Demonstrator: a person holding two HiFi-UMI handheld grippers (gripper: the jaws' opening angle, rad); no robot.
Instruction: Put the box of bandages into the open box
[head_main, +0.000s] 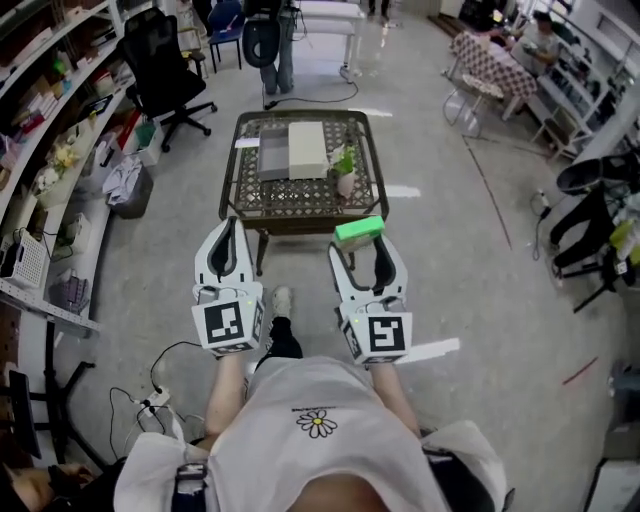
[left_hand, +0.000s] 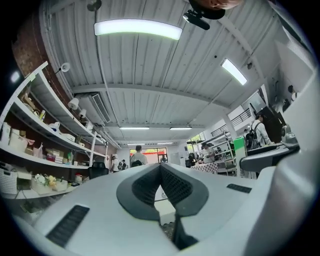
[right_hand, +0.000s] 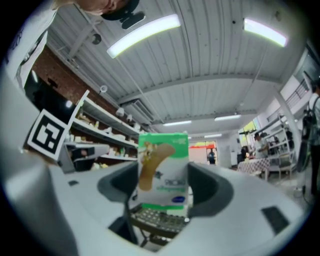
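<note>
Fingers of my right gripper (head_main: 360, 242) are closed on the box of bandages (head_main: 358, 230), one pad against each of its narrow sides, so the jaws stand only as far apart as the box is wide. My left gripper (head_main: 232, 228) has its jaws pressed together with nothing between them.

Ahead of me, well apart from both grippers, stands the wire-topped table (head_main: 300, 200). On it lies what I take for the open box (head_main: 266, 168), a grey tray with a pale slab (head_main: 307, 148) just beside it; whether that slab is its lid I cannot tell. A small potted plant (head_main: 345, 168) sits near the table's right side.

As I judge it, the pick-up is done and the rest is left: carrying my load over to the table, lowering it into the grey tray, and letting go. The plant looks close enough to the path to be worth avoiding.

The bandage box is a small carton held upright, green along the top and bottom, white in the middle, with a tan plaster pictured across its face. It looks light and stiff.
</note>
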